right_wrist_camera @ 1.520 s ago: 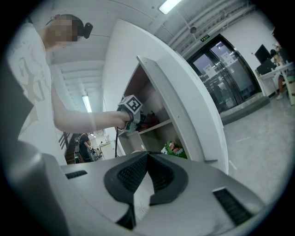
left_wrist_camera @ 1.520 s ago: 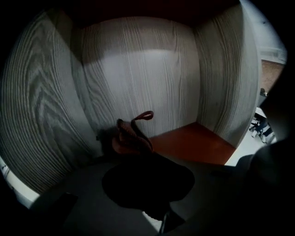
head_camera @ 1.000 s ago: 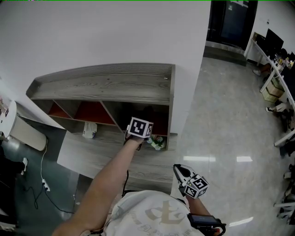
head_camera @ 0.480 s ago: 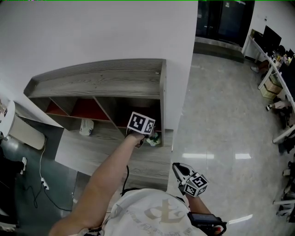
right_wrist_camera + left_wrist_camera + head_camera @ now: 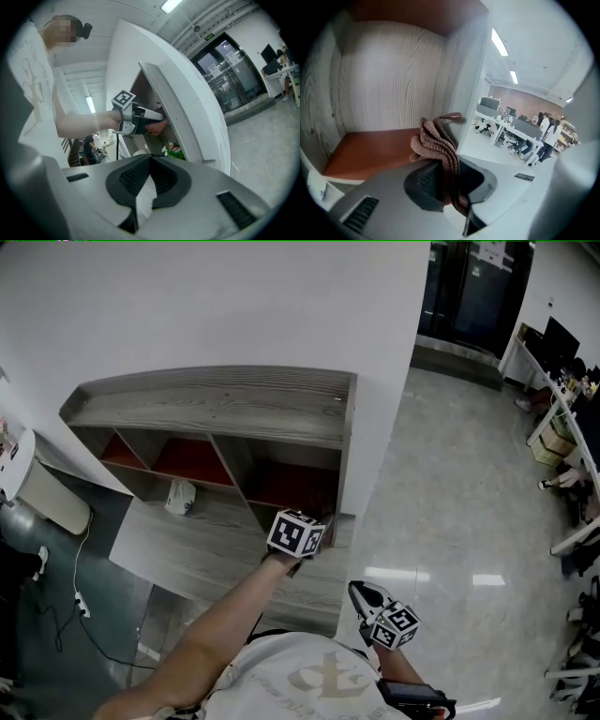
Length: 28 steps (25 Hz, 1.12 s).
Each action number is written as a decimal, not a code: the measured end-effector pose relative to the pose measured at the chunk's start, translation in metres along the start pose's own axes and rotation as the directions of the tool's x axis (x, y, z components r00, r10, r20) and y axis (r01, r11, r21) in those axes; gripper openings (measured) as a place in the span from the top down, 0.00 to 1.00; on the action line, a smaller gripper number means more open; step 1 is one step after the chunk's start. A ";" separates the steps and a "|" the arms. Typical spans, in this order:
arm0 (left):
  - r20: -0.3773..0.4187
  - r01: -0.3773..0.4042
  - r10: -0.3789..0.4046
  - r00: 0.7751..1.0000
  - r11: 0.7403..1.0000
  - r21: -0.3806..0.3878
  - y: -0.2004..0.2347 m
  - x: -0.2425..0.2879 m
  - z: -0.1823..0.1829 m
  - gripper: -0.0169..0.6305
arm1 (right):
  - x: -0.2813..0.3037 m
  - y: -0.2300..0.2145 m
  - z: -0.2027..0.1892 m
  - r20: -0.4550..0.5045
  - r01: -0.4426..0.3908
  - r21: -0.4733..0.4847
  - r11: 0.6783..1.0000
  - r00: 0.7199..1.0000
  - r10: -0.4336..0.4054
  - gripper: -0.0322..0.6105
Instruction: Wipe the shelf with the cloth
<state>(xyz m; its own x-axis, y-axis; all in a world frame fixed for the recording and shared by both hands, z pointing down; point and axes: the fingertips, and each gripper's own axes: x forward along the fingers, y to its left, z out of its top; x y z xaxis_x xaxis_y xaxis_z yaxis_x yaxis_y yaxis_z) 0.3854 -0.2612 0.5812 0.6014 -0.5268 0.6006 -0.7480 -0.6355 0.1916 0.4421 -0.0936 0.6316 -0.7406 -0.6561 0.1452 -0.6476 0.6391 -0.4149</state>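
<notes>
The shelf is a grey wood unit with red-lined compartments, standing against the white wall. My left gripper is at the front of its rightmost compartment, with only the marker cube showing in the head view. In the left gripper view, the left gripper is shut on a bunched brownish-pink cloth, which hangs above the compartment's orange-brown floor by the right side panel. My right gripper hangs low beside my body, away from the shelf. Its jaws meet with nothing between them.
A white object lies on the lower ledge in front of the middle compartment. Small artificial flowers sit at the shelf's right end. Glossy floor stretches to the right, with glass doors and desks beyond.
My left gripper has drawn back out of the right compartment toward me, cloth still in it. The flowers are now hidden behind its cube. The right gripper has barely moved.
</notes>
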 end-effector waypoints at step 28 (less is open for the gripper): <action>0.283 -0.143 0.191 0.940 0.973 -0.184 0.041 -0.187 -0.208 0.87 | 0.089 0.108 -0.005 -0.105 -0.234 -0.129 0.964 0.970 0.221 0.95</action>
<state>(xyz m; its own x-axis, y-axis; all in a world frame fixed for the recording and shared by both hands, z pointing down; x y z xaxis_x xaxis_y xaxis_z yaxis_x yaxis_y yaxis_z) 0.1839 -0.0713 0.6381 0.5017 -0.7763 0.3816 -0.8648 -0.4393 0.2433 0.3057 -0.0812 0.6043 -0.8800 -0.4526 0.1439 -0.4742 0.8210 -0.3178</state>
